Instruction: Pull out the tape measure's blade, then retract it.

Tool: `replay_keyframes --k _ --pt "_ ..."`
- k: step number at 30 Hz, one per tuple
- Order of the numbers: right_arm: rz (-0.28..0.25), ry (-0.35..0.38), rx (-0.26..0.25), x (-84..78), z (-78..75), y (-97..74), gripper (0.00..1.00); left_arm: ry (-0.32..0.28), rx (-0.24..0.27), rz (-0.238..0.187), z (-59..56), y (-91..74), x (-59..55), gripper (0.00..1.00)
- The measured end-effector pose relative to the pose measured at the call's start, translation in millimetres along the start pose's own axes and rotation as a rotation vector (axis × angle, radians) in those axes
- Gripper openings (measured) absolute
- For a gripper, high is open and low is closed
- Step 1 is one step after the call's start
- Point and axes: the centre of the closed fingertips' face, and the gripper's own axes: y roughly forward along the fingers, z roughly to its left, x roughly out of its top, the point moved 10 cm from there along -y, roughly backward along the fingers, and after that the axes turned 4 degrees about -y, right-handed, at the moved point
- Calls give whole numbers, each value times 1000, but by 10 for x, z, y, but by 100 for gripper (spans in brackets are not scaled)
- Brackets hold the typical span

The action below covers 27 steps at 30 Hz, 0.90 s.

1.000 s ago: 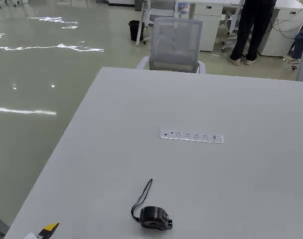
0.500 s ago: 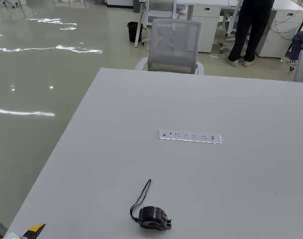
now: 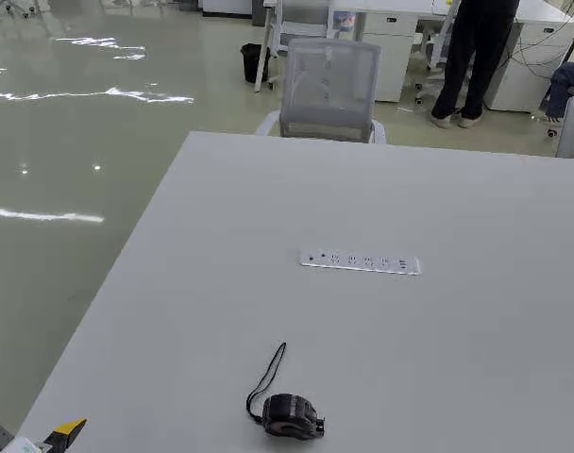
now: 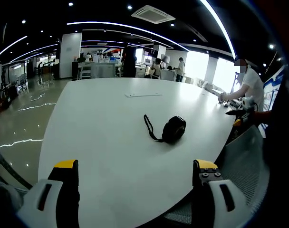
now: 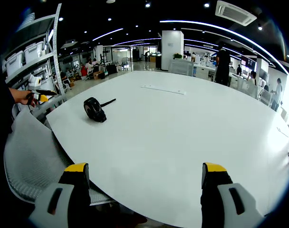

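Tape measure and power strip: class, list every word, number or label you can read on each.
Tape measure: dark casing, any label too small to read.
Power strip: any markings too blurred to read.
No legible text elsewhere on the table.

Left gripper (image 3: 65, 432): cut off at the head view's bottom-left corner, one yellow tip showing. Tape measure (image 3: 290, 415): blade end and case markings too small to tell. Standing person (image 3: 476, 57): cut off above the waist by the top edge
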Motion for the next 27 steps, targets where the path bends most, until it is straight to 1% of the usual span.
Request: replay_keyframes --k 4,7,15,20,26,27 --pt "4 3 -2 -4 -2 7 100 3 0 2 11 3 15 99" --pt "5 5 1 -6 9 6 100 1 1 2 41 1 11 99" --pt "8 11 5 -33 11 -1 100 3 1 5 48 6 -8 99" --pt "7 9 5 -20 21 -8 100 4 1 -2 47 10 5 99" --pt "10 8 8 -22 43 -15 100 1 2 -2 52 5 0 99" --pt "13 5 12 -40 46 -12 100 1 3 -4 51 2 2 99"
